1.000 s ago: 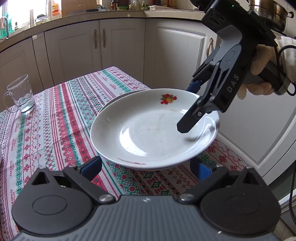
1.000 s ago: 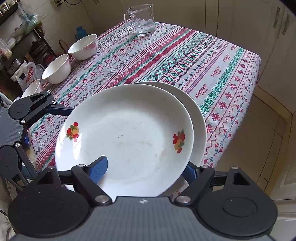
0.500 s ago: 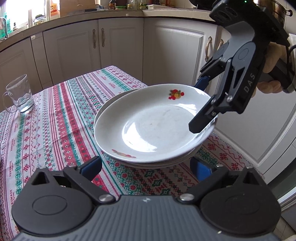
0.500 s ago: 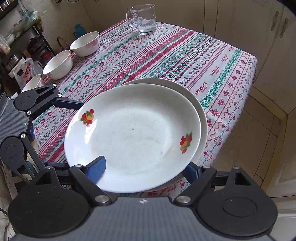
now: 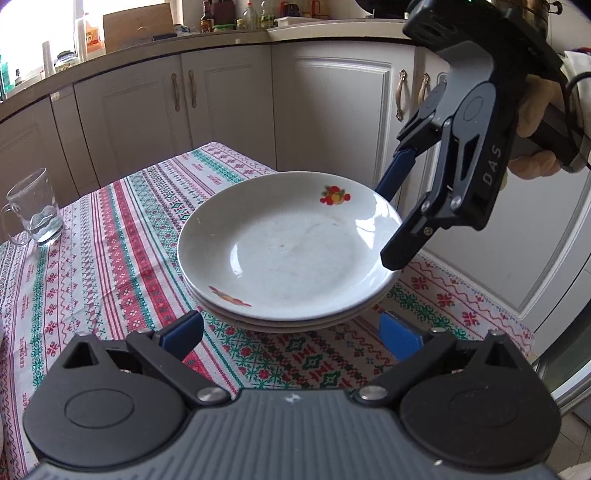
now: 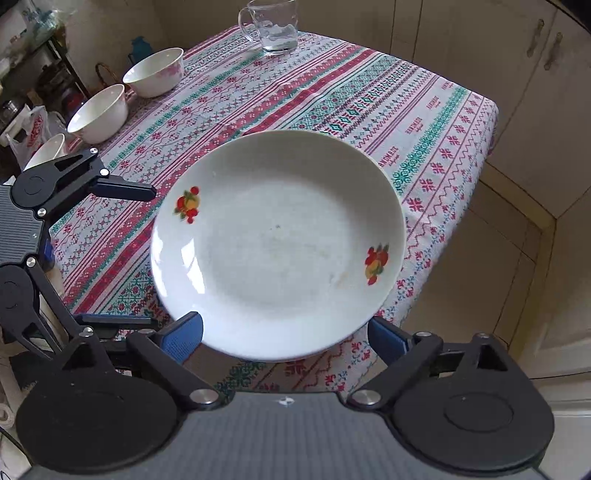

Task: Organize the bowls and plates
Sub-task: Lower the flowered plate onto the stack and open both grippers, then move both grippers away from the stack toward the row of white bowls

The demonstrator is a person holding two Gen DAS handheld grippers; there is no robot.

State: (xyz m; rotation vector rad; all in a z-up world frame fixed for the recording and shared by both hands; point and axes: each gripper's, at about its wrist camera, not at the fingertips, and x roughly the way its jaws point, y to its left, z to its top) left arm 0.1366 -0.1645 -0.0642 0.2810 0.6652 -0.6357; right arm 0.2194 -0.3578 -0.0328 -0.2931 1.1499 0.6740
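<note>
A white plate with fruit decals (image 5: 291, 243) (image 6: 277, 243) lies on top of a stack of white plates (image 5: 295, 325) near the table's corner. My right gripper (image 5: 388, 225) (image 6: 284, 339) is at the stack's far-right rim in the left wrist view. Its jaws are opening. The black finger hovers over the rim and the blue finger (image 5: 397, 173) stands off behind it, neither pressing. My left gripper (image 5: 291, 334) (image 6: 122, 254) is open just short of the stack, with nothing in it. Three white bowls (image 6: 155, 72) (image 6: 98, 112) (image 6: 46, 151) line the table's far side.
A glass mug (image 5: 33, 206) (image 6: 275, 26) stands at a corner of the patterned tablecloth (image 5: 110, 240) (image 6: 295, 85). White cabinets (image 5: 332, 110) stand close behind the table. The table's edge (image 6: 476, 177) drops to the floor right of the stack.
The top plate came down from a tilted hold and now lies flat on the stack. The right gripper's fingers spread apart and came off the rim. The left gripper stayed put.
</note>
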